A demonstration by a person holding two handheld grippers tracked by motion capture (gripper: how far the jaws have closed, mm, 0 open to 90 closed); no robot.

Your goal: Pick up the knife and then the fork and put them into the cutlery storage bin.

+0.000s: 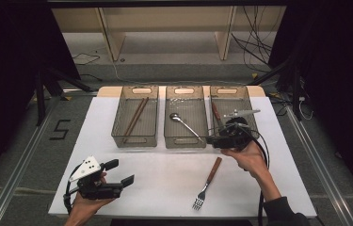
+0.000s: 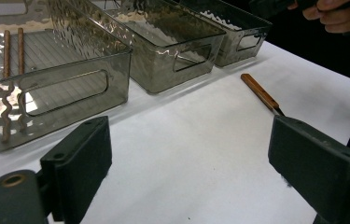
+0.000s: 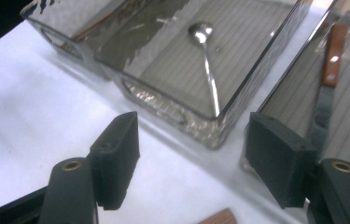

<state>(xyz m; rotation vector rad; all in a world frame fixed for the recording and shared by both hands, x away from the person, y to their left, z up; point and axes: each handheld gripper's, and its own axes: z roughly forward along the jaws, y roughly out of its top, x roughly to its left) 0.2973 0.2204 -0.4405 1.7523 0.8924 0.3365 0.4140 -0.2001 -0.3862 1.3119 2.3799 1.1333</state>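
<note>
The wooden-handled metal fork lies flat on the white table, tines toward the person, well apart from the three smoky clear plastic bins. It looks light and stiff; the slim steel neck may slip, so the brown handle is likely the better place to pinch. The right tool hangs over the near rim between the middle and right bins, jaws wide and empty; the left tool rests open too. Open table surrounds the fork; the bin walls are the edges to clear.
</note>
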